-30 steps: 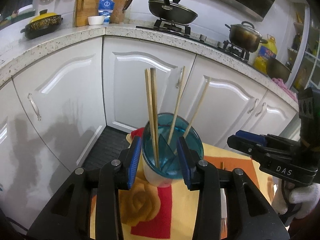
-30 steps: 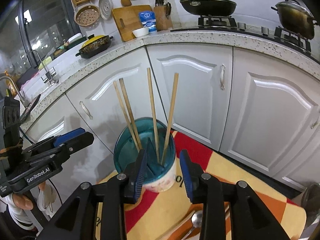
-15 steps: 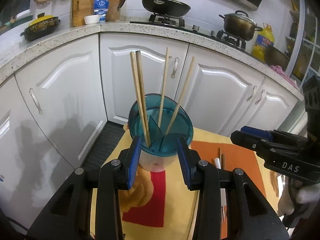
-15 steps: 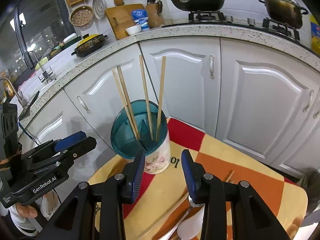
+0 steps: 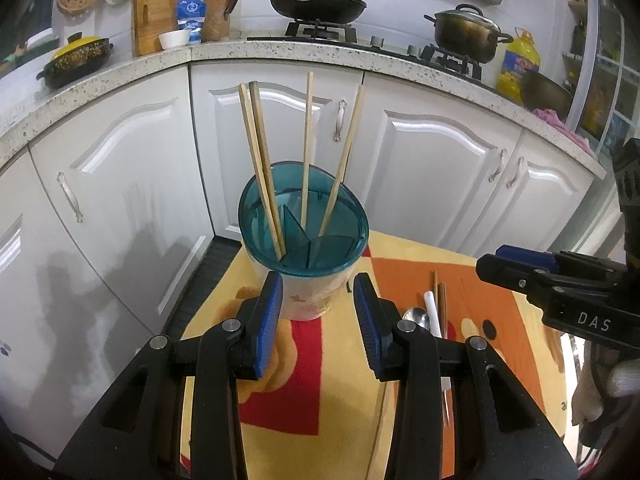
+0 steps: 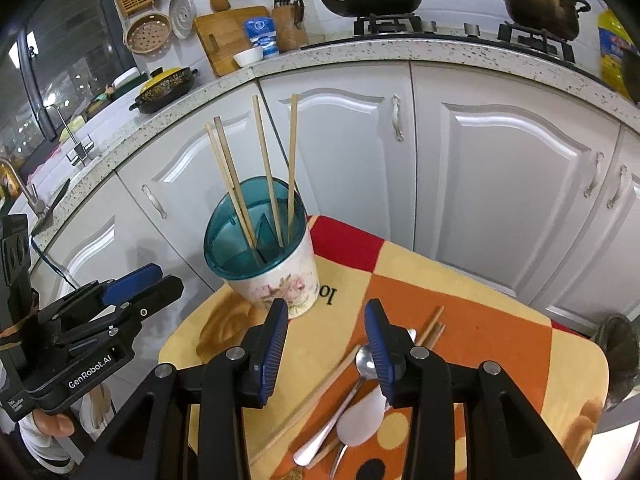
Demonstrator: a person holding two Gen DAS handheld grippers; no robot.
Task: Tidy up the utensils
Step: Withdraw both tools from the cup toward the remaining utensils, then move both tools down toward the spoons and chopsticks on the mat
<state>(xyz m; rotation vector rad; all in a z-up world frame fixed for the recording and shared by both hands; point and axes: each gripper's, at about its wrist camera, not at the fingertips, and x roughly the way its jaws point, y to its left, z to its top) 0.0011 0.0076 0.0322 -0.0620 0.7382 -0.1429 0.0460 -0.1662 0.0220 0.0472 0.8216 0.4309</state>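
A white floral utensil holder (image 5: 304, 300) (image 6: 280, 280) with a teal divided insert stands on the cloth-covered table (image 5: 320, 400) (image 6: 480, 320). Several wooden chopsticks (image 5: 260, 160) (image 6: 264, 160) stand upright in it. My left gripper (image 5: 318, 292) is open just short of the holder, with nothing between its pads. My right gripper (image 6: 327, 320) is open too, above loose utensils: a metal spoon (image 6: 348, 392) (image 5: 416, 316), a white spoon (image 6: 360, 416) (image 5: 434, 312) and loose chopsticks (image 6: 312, 400) (image 5: 438, 292). Each gripper shows side-on in the other's view.
White cabinet doors (image 5: 440, 168) curve close behind the table under a speckled counter (image 6: 440, 52) with pans, a cutting board and a knife block. A dark round object (image 6: 616, 360) sits at the table's right edge. A gloved hand (image 5: 592, 392) holds the right gripper.
Both grippers have drawn back from the holder, which now stands farther ahead of the fingertips. The loose spoons and chopsticks on the cloth have come into view.
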